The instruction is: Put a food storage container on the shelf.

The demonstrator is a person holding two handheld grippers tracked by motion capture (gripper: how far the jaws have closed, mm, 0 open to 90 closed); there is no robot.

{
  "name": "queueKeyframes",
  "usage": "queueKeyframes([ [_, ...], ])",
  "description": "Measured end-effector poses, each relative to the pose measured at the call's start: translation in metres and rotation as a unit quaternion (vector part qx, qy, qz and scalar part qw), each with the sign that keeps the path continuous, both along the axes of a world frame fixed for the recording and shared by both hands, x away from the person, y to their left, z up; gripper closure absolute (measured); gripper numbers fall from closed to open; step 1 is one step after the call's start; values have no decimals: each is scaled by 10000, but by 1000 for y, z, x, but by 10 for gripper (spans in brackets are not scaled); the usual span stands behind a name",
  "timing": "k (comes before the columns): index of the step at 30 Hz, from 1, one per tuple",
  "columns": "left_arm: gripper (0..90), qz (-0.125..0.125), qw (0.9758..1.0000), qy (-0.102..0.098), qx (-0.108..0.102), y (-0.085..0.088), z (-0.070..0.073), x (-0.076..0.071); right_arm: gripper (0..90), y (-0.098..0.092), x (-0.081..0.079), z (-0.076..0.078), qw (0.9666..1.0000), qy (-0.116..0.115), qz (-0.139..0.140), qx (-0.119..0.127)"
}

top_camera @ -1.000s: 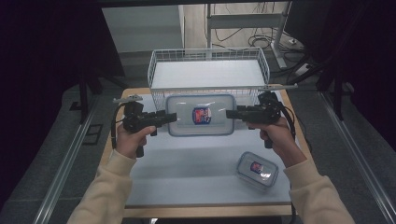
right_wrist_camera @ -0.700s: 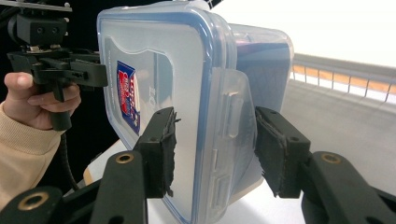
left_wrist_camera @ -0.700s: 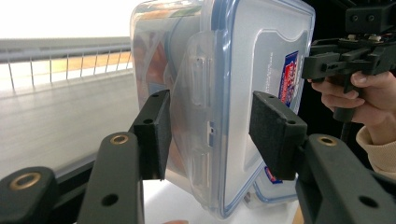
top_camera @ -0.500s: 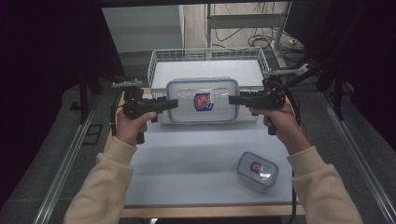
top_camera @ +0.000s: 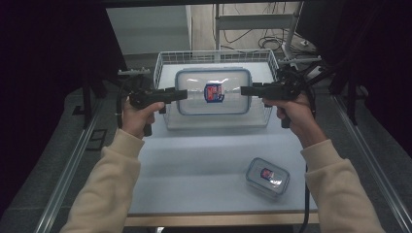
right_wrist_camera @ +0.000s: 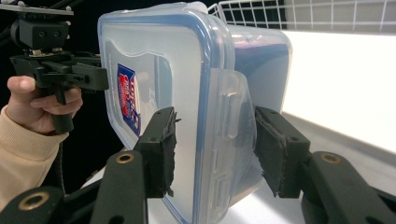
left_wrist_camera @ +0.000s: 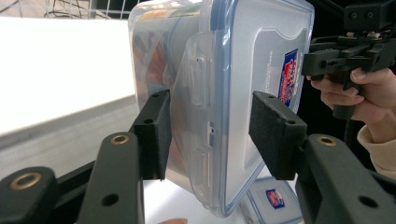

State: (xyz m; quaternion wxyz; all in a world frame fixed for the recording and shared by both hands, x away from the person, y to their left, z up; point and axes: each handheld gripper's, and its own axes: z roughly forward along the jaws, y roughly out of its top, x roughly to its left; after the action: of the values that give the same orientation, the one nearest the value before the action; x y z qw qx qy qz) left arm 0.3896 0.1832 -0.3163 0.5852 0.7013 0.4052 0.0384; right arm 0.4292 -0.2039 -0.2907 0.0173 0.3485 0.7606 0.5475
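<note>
High view, container: the large clear container (top_camera: pixel 214 92) with a blue-rimmed lid and a red-and-blue label hangs at 12 o'clock on the surface (top_camera: pixel 204 160), over the white wire basket (top_camera: pixel 163 60), carried between your two grippers.
High view, grippers: your left gripper (top_camera: pixel 180 94) meets its short end at 9 o'clock, your right gripper (top_camera: pixel 245 90) the opposite end at 3 o'clock.
High view, spare: a small lidded container (top_camera: pixel 267 177) lies at 5 o'clock, well apart.
Left gripper view, jaws: the left gripper (left_wrist_camera: pixel 209 133) has its jaws clamped across the side latch (left_wrist_camera: pixel 198 107), one pad on the lid face, one on the tub wall.
Right gripper view, jaws: the right gripper (right_wrist_camera: pixel 215 149) is closed the same way on the other latch flap (right_wrist_camera: pixel 231 135), lid face on one pad, tub wall on the other.
Handling, weight: it looks empty, so you should find it light.
Handling, stiffness: hard plastic, stiff overall, though the thin walls may flex if you squeeze hard.
Handling, slip: the smooth glossy faces look slippery; only the pads' friction holds it.
Handling, hold: keep to the latched ends, where the rim is thickest, and keep both grippers level so it cannot pivot.
</note>
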Motion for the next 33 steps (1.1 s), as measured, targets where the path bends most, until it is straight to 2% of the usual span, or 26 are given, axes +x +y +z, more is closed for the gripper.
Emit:
queueKeyframes([
  [9,499,-16,10000,-17,-3,3,13,22,496,4,19,17,10000,-53,-50,-55],
  [15,497,-35,10000,14,-53,5,15,39,496,6,34,23,9999,1,-71,-92],
  [17,495,-20,10000,25,-55,4,17,46,496,7,44,25,9999,42,-109,-106],
  [23,493,-53,9999,112,-38,2,15,72,495,5,62,23,9997,141,-171,-98],
  [24,492,-82,9999,125,-9,2,11,81,495,4,70,20,9996,182,-210,-96],
  [25,491,-82,9999,125,-9,2,11,81,495,4,70,20,9996,182,-210,-96],
  [26,489,-39,9997,226,-56,0,8,88,495,3,77,16,9993,261,-248,-79],
  [33,486,-48,9993,351,-69,-2,0,100,490,1,90,8,9982,474,-359,-88],
])
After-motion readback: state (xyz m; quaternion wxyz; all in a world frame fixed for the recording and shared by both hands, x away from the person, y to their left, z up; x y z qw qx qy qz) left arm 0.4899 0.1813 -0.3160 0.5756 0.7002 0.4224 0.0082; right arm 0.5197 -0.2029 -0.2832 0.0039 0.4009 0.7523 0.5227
